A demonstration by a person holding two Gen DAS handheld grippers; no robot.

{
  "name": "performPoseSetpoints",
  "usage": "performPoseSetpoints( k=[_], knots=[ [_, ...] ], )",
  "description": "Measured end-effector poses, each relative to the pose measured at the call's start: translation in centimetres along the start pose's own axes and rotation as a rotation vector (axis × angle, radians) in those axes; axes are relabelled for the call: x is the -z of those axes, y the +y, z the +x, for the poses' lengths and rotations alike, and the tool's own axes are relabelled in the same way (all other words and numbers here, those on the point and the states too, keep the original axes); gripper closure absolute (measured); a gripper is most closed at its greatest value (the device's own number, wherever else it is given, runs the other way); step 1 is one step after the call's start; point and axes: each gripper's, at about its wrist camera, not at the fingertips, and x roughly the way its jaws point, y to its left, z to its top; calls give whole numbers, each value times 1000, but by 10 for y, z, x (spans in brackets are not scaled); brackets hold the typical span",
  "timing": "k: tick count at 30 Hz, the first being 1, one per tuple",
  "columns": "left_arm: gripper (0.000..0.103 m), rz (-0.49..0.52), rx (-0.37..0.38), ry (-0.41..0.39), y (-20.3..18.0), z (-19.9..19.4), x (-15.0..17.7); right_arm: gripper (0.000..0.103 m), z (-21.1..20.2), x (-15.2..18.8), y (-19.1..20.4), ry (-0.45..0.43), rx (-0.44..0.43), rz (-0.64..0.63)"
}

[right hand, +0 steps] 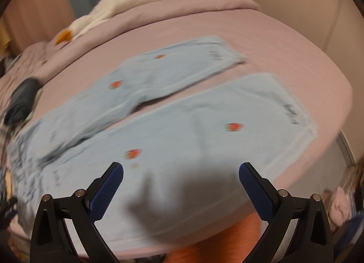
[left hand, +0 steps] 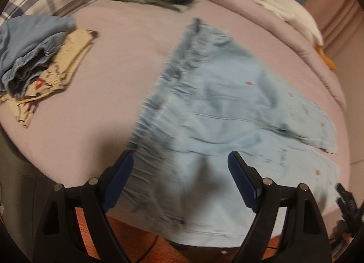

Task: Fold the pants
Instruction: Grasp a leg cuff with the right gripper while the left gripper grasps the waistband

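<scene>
Both our grippers, left (left hand: 180, 164) and right (right hand: 181, 173), hover with fingers spread wide, holding nothing, above the pants (right hand: 173, 131). We risk pinching bedsheet (right hand: 284, 53) along with fabric, or dragging the legs crooked.

Light-blue pants (right hand: 173, 126) spread flat, legs apart.

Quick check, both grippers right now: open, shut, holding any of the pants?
Left gripper: open, holding nothing, above the waistband end of the light blue pants.
Right gripper: open, holding nothing, above the nearer leg.
</scene>
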Motion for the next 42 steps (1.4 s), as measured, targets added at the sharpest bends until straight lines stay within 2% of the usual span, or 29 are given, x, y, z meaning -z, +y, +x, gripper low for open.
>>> performPoseSetpoints(
  k=[1,3,5,6,8,10,11,14,16,17,18,19,20,22,25,28,30,32,35,40,42],
  knots=[
    [18,8,-41,4,2,2,1,1,2,-3,-15,-1,25,34],
    [18,10,-76,-11,8,5,3,1,4,-7,-44,-5,54,101],
    [19,-6,-52,11,15,14,4,2,9,-11,-77,1,74,182],
    [22,-25,-34,49,18,24,5,7,12,-11,-92,6,84,220],
    [37,-74,-4,81,28,34,7,13,17,-10,-115,20,98,279],
    [42,-125,16,40,36,31,8,13,22,-9,-139,28,101,344],
    [51,-130,30,37,37,30,8,15,24,-8,-147,28,101,365],
    [70,-161,111,49,42,30,7,26,39,-8,-167,52,102,409],
    [73,-191,132,51,42,28,11,28,43,-11,-166,42,103,422],
    [75,-197,138,48,42,26,14,38,41,-12,-164,28,117,414],
    [77,-201,141,44,42,23,15,61,38,-14,-161,18,131,397],
    [78,-202,142,41,43,22,15,75,38,-18,-159,7,125,382],
    [79,-208,138,31,46,16,15,95,38,-21,-160,4,106,377],
    [80,-240,144,8,49,4,6,96,37,-28,-157,8,83,388],
    [80,-264,150,-46,60,-18,-3,97,13,-30,-149,-65,51,355],
    [82,-243,38,-113,71,-36,-6,97,0,-29,-142,-82,-12,350],
    [82,-241,38,-66,78,-28,-4,97,4,-24,-136,-73,16,334],
    [83,-232,23,-26,80,-16,4,97,20,-17,-140,-20,55,349],
    [82,-218,-9,4,81,1,13,97,39,-12,-150,32,55,391],
    [82,-223,18,20,84,-11,9,98,21,-19,-141,-15,78,354],
    [77,-198,-13,37,82,-7,10,98,28,-22,-137,1,88,350]
  ],
)
